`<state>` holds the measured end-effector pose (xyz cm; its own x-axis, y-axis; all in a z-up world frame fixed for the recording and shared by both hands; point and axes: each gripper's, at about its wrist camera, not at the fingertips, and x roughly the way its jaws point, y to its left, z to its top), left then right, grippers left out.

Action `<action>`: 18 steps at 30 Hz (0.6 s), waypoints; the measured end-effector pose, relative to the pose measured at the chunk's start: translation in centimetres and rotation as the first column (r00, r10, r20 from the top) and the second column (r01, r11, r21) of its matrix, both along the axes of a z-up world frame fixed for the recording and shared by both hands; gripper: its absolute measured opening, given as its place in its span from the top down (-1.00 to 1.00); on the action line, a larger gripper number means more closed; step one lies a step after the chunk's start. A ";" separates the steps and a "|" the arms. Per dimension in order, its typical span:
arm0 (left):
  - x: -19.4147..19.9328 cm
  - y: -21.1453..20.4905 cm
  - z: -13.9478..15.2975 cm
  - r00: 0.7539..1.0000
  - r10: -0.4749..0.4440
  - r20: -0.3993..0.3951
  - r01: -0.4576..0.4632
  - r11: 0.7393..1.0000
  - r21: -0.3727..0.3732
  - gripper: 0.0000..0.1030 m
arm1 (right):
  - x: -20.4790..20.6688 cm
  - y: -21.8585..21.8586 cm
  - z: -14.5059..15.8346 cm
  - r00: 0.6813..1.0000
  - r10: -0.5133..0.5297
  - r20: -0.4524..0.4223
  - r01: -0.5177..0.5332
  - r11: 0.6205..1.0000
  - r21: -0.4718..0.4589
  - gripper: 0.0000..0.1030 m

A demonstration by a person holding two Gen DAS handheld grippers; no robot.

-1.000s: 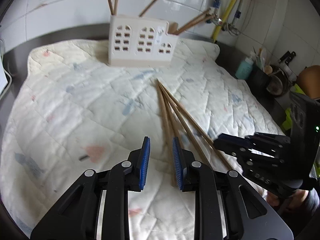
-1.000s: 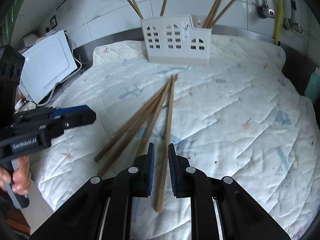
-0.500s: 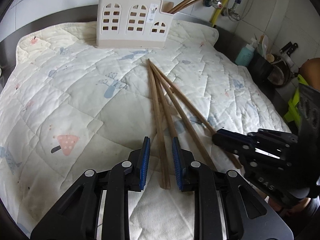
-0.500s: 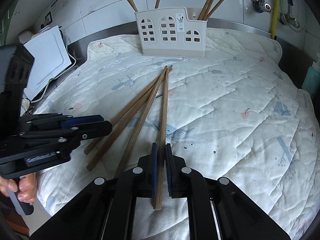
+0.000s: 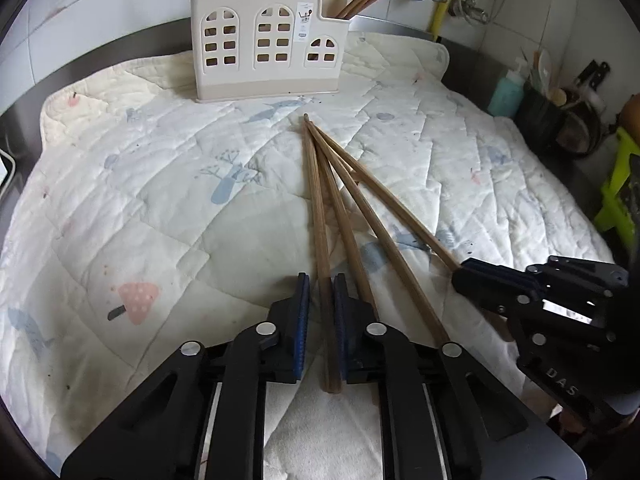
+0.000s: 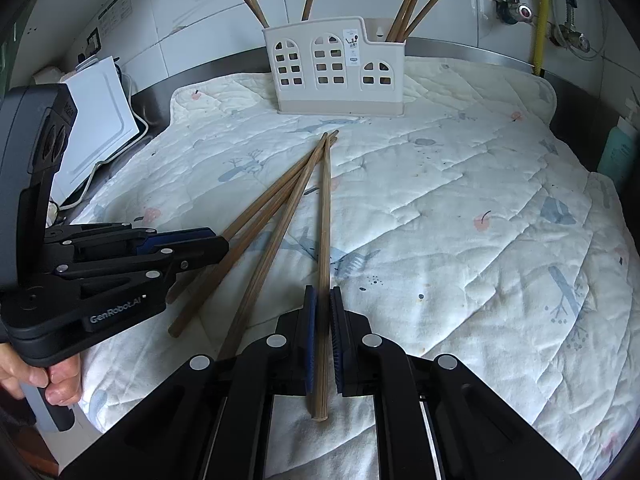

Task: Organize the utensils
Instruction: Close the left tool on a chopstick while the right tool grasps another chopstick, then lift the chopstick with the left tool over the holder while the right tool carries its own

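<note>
Both grippers — left [image 5: 321, 312], right [image 6: 323, 322] — clamp one chopstick [image 5: 320, 216] each; two lie loose; several already stand in the holder [image 5: 268, 44].

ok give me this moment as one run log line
left tongs: shut on chopstick | right tongs: shut on chopstick | loose chopsticks on quilt: two | holder: upright at back, chopsticks inside

Left gripper [image 5: 321, 312]: black linkage arms, silver pivot screws, blue ribbed pads [image 5: 303, 320]. White "GenRobot.AI" lettering marks its lower arm; a grey handle sits beneath. Right gripper [image 6: 323, 320]: identical black arms, silver screws, blue pads [image 6: 309, 336], side lettering "DAS".
</note>
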<state>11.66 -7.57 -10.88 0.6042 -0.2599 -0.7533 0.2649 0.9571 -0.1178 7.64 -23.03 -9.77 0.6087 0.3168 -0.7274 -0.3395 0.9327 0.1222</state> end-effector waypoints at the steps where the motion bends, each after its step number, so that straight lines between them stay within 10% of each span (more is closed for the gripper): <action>1: 0.1 0.1 0.1 1.000 0.005 -0.004 -0.005 1.000 -0.004 0.90 | -0.1 0.0 0.1 1.000 -0.002 0.003 0.002 1.000 0.001 0.87; 18: 0.2 0.8 -0.2 1.000 0.008 -0.015 -0.009 0.999 -0.050 0.88 | -1.2 -1.1 6.2 0.990 -0.012 0.142 0.005 0.999 0.051 0.88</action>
